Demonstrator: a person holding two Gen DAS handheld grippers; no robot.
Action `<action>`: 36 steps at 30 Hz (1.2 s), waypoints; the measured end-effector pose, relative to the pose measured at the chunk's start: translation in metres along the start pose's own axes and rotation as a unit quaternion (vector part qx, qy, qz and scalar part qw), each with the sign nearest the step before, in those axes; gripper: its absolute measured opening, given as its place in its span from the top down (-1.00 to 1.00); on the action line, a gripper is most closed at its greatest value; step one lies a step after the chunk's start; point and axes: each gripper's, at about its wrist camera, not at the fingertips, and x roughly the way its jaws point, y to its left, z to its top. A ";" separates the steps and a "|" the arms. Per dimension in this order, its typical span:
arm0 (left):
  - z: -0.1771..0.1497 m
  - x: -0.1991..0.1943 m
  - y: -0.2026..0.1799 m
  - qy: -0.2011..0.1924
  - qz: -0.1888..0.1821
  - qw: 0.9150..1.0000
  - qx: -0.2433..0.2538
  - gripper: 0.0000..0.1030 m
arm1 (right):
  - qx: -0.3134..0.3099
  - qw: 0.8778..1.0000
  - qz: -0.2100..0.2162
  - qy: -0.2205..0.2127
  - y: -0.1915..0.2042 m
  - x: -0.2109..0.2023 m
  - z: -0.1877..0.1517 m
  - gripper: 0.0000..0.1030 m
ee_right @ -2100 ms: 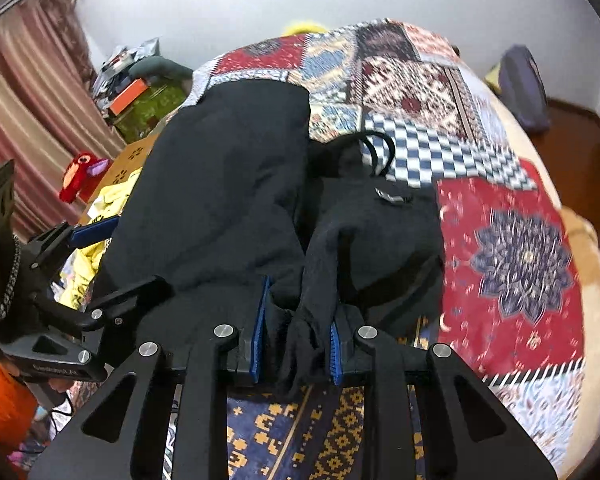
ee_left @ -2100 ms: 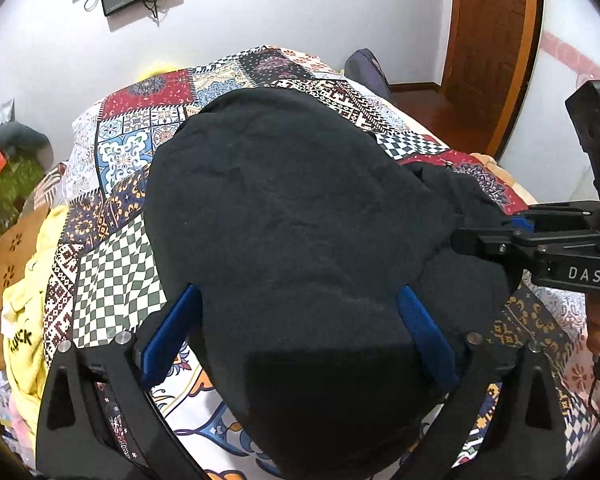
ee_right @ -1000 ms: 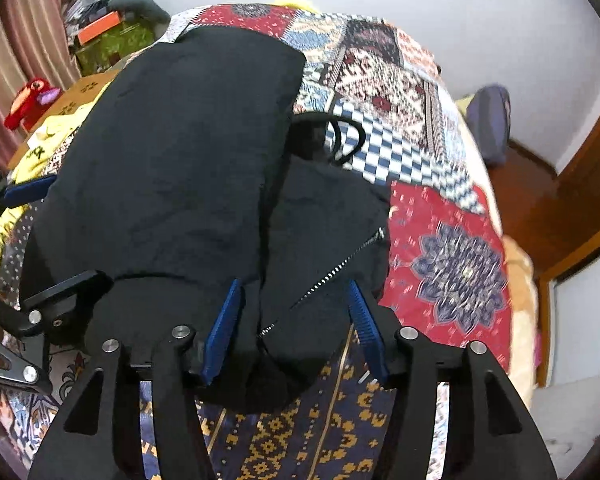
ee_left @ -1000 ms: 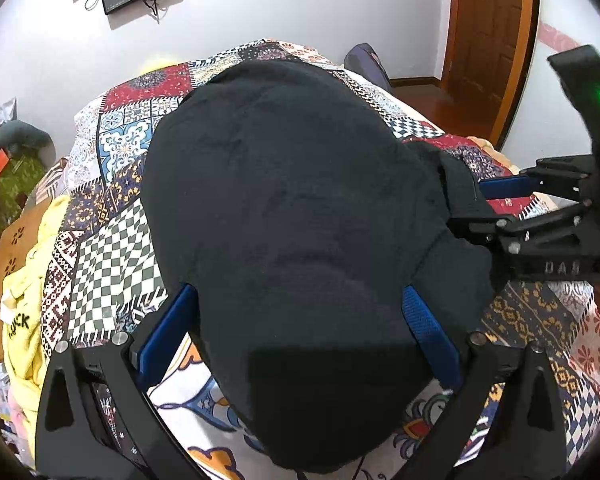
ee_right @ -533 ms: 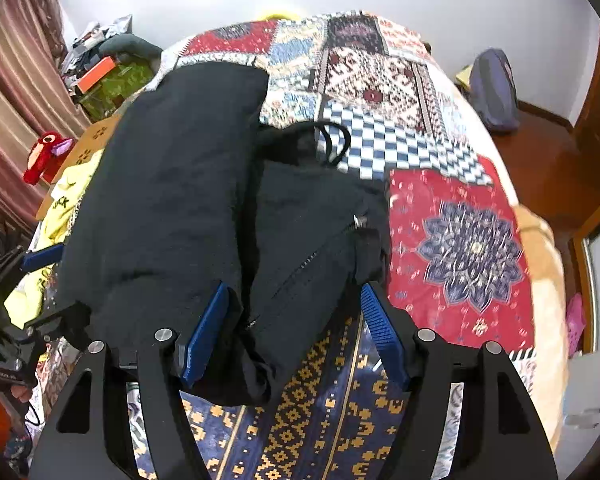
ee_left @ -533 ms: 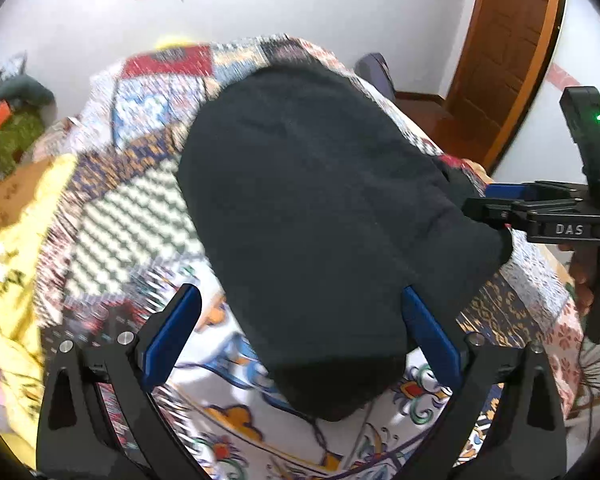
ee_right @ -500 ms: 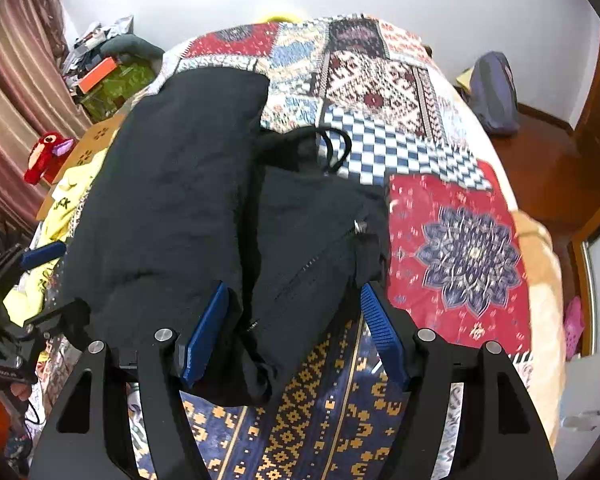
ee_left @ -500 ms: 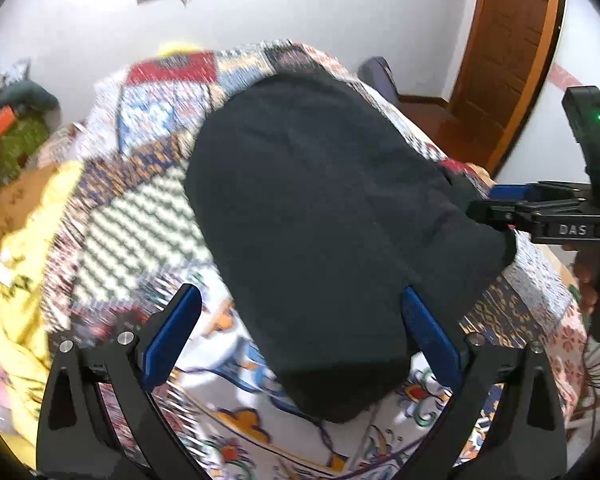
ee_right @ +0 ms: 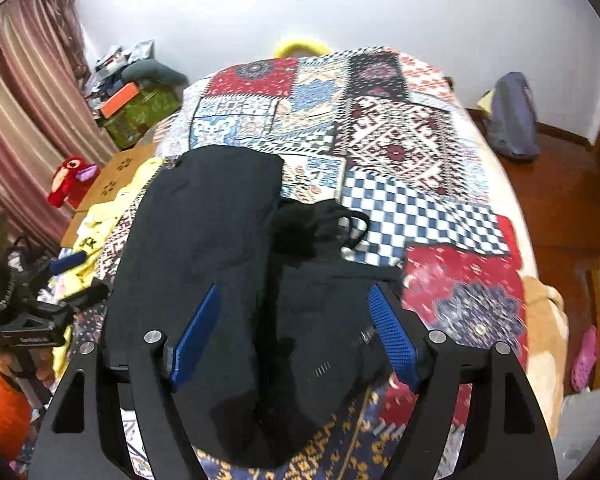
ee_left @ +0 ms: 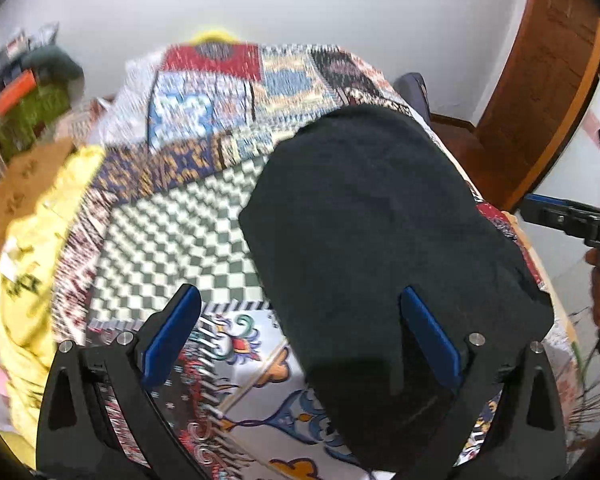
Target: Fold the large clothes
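We see the black garment (ee_right: 204, 248) lying on the patchwork bedspread (ee_right: 416, 140), its long axis running from the lower centre of the right wrist view up toward the upper left, the far end pointing at the headboard wall. In the left wrist view the same cloth (ee_left: 372, 232) stretches from lower right to upper centre. Compared with a second ago, the garment sits further right in the left view, baring more green checkered patch. The right gripper (ee_right: 292, 336) has just been opening its fingers; cloth lies between them, unpressed. The left gripper (ee_left: 300, 336) fingers stand wide apart, gripping nothing. The garment is dark, matte and folded lengthwise, with a zipper (ee_right: 364, 336) and a looped drawcord (ee_right: 356, 224) on its rumpled right part.
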 end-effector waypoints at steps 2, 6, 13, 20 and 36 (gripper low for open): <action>0.002 0.009 0.004 0.015 -0.030 0.999 -0.021 -0.97 | -0.001 1.000 0.015 0.017 -0.001 0.014 0.006 -0.43; 0.005 0.025 0.004 0.035 -0.065 0.996 -0.050 -0.97 | 0.011 0.996 0.054 0.070 -0.006 0.040 0.008 -0.43; 0.010 0.049 -0.004 0.058 -0.086 0.993 -0.053 -1.00 | -0.057 0.992 0.040 0.108 0.001 0.066 0.008 -0.68; 0.014 0.062 0.005 0.084 -0.115 0.987 -0.072 -1.00 | -0.007 0.986 0.072 0.148 -0.047 0.096 0.017 -1.00; 0.022 0.090 0.025 0.134 -0.157 0.972 -0.115 -1.00 | 0.101 0.944 0.219 0.224 -0.075 0.125 0.005 -1.00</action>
